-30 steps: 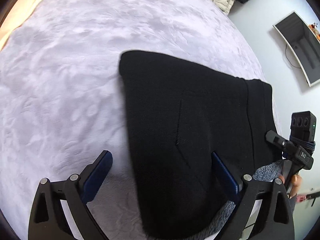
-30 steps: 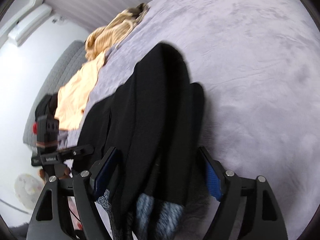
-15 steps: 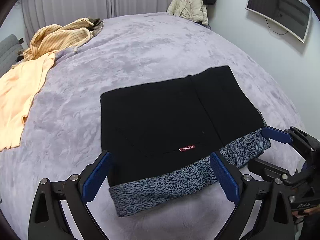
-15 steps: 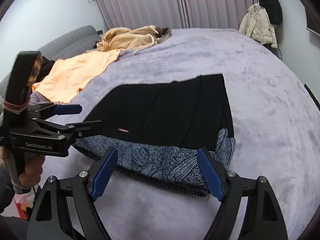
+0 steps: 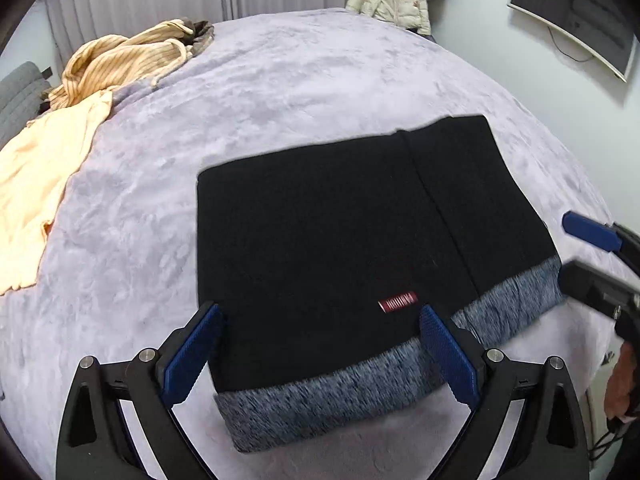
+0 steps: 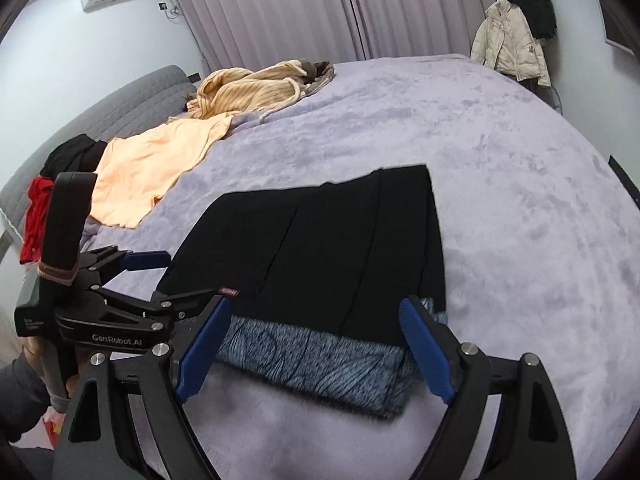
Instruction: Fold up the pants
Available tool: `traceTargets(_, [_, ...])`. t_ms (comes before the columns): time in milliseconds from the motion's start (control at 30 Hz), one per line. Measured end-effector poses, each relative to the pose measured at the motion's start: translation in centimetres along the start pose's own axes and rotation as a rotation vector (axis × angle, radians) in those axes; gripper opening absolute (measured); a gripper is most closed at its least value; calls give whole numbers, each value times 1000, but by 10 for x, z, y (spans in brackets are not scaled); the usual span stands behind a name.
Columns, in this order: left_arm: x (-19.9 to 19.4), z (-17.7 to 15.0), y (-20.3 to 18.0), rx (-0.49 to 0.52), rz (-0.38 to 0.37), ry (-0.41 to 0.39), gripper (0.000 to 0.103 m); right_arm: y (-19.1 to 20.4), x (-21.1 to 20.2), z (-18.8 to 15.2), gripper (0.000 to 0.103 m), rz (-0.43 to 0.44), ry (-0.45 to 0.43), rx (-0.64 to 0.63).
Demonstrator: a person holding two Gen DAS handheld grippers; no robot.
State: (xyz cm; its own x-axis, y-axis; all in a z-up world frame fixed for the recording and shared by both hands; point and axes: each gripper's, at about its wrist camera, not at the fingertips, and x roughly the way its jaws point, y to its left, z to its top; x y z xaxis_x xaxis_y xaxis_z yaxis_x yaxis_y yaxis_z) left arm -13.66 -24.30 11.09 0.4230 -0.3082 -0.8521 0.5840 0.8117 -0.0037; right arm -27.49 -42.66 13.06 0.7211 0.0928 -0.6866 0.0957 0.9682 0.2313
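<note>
The folded black pants (image 5: pixel 340 232) lie flat on the lilac bed cover (image 5: pixel 320 72), with a red label and a band of blue-grey lining (image 5: pixel 360 392) showing along their near edge. My left gripper (image 5: pixel 320 316) hovers open above that near edge, gripping nothing. From the right wrist view the pants (image 6: pixel 328 248) look the same, and my right gripper (image 6: pixel 316 306) hangs over the lining (image 6: pixel 320 368). Its jaws are opening and its pads touch no cloth. Each gripper shows in the other's view: the right gripper's finger (image 5: pixel 592 232) and the left gripper's finger (image 6: pixel 146 259).
An orange shirt (image 6: pixel 156 164) and a striped yellow garment (image 6: pixel 252 88) lie at the bed's far left. Red clothing (image 6: pixel 36 216) lies by the grey headboard (image 6: pixel 132 104). A cream jacket (image 6: pixel 508 44) hangs at the back right. A screen (image 5: pixel 572 8) is on the right wall.
Both grippers have drawn back and risen from close over the pants and rolled to level. The whole folded garment and the room beyond have come into view.
</note>
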Motion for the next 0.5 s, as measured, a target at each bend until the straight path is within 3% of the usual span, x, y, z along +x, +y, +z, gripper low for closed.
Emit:
traceTargets(167, [18,21,18,-86,48,17,98,5,34,40,89,-29,19,-54])
traceTargets(300, [41,30,34,-156,83,62,98,-1,80,64,89,-58,97,-42])
traceTargets(400, [54,32,41,-189,38,98,98,-19,118,64,90,-59,211,45])
traceTargets(500, [48,35,42,-180,38,83,98,-19,126,63,98,-41,235,33])
